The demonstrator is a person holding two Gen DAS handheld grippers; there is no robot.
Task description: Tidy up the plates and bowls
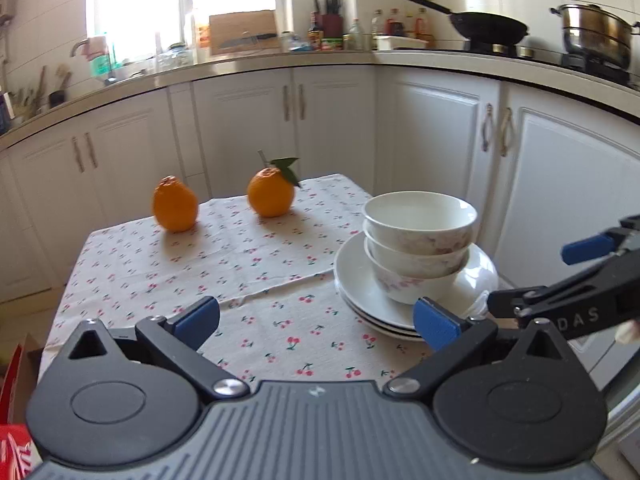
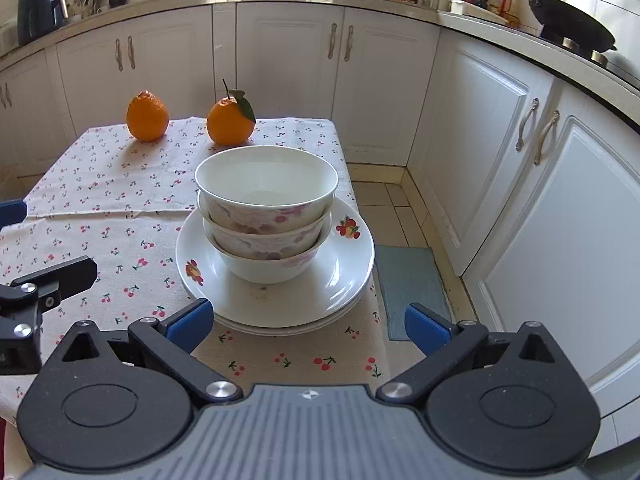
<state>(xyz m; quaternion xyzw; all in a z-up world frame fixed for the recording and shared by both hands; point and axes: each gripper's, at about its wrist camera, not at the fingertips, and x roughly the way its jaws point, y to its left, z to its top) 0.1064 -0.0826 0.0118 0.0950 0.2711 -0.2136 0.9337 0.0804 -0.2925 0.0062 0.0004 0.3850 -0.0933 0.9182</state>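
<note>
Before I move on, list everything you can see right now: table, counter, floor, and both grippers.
bowls: 3, white with pink flowers, nested on the plates
plates: at least 2, white with fruit decals, stacked near the table's right edge
oranges: 2, orange, far side of the table; the right one has a leaf
tablecloth: 1, cream with cherry print, covering the table
wok: 1, black, on the stove
pot: 1, steel, right of the wok
bottles: several, mixed colours, on the counter
mat: 1, blue-grey, on the floor
left gripper: black with blue pads, open, empty
right gripper: same, open, before the plates
</note>
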